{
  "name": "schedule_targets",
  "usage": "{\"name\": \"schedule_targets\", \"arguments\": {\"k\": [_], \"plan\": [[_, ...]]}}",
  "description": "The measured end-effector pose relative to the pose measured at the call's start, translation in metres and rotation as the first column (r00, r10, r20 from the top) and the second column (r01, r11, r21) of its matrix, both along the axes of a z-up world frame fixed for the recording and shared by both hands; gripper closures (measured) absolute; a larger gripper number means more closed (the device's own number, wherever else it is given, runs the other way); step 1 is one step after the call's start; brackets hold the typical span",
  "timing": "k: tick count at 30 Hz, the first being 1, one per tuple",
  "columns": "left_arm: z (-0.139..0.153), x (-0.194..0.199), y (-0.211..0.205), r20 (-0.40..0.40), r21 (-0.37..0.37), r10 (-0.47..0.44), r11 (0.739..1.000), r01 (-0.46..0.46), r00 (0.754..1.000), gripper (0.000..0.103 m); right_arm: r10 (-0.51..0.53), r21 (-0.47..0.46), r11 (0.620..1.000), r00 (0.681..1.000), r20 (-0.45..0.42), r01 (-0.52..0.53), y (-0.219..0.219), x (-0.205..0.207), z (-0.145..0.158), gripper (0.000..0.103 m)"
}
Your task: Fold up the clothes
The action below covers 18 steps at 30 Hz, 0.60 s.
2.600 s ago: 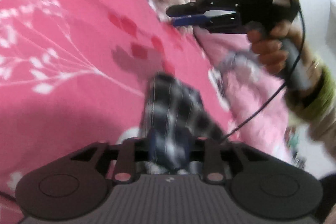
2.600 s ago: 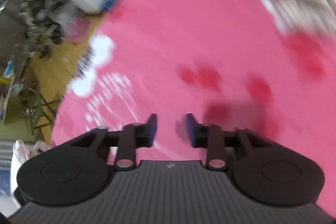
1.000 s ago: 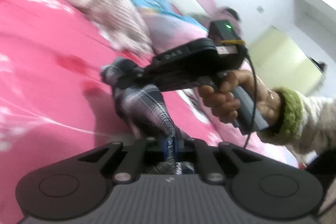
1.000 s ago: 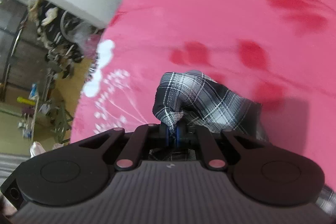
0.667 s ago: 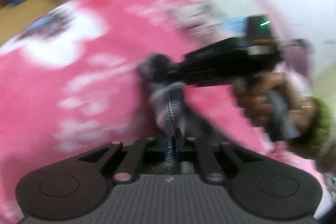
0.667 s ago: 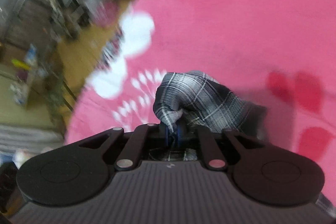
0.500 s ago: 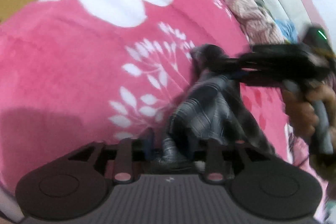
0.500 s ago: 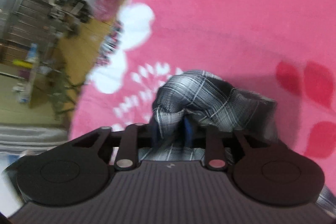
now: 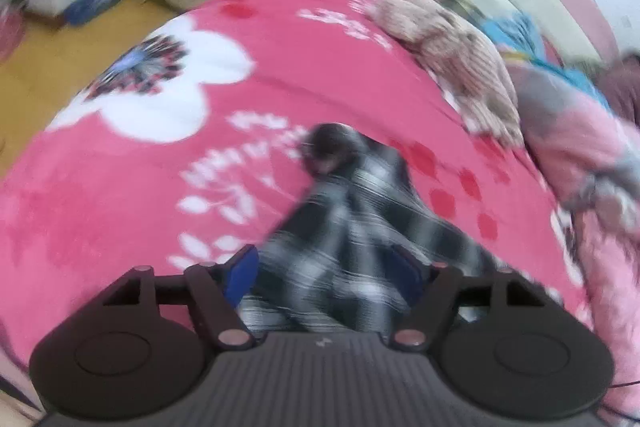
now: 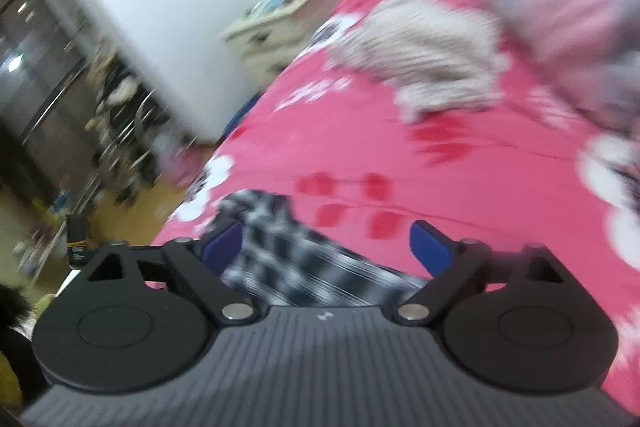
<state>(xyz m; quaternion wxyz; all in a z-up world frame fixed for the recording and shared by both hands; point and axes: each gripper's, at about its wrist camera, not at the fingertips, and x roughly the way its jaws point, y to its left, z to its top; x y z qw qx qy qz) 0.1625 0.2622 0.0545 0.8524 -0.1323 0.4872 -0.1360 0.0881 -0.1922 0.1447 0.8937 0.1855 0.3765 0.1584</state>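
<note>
We see both tongs just spread apart: left gripper (image 9: pixel 326 273) and right gripper (image 10: pixel 326 245) grip nothing, plaid shirt (image 9: pixel 360 223) lying loose on pink blanket (image 9: pixel 160 167).

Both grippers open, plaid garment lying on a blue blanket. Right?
Not quite: the blanket is pink with white flowers, not blue, as the left wrist view shows. The rest holds: left gripper and right gripper are open, and the plaid garment lies on it.
</note>
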Motion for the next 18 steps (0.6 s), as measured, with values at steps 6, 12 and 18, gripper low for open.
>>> {"name": "schedule_targets", "arguments": {"k": [6, 12, 18], "plan": [[0.023, -0.001, -0.109, 0.044, 0.193, -0.393, 0.905, 0.378, 0.919, 0.024, -0.303, -0.009, 0.952, 0.949, 0.089, 0.304, -0.053, -0.107, -0.014, 0.001], [0.019, -0.038, -0.226, -0.009, 0.278, -0.768, 0.613, 0.739, 0.641, 0.021, -0.358, 0.052, 0.933, 0.934, 0.004, 0.357, -0.066, -0.129, -0.065, 0.001], [-0.029, -0.118, -0.300, 0.040, 0.423, -0.936, 0.332, 0.843, 0.349, 0.021, -0.318, 0.231, 0.896, 0.910, -0.266, 0.380, -0.071, -0.088, -0.133, 0.014]]}}
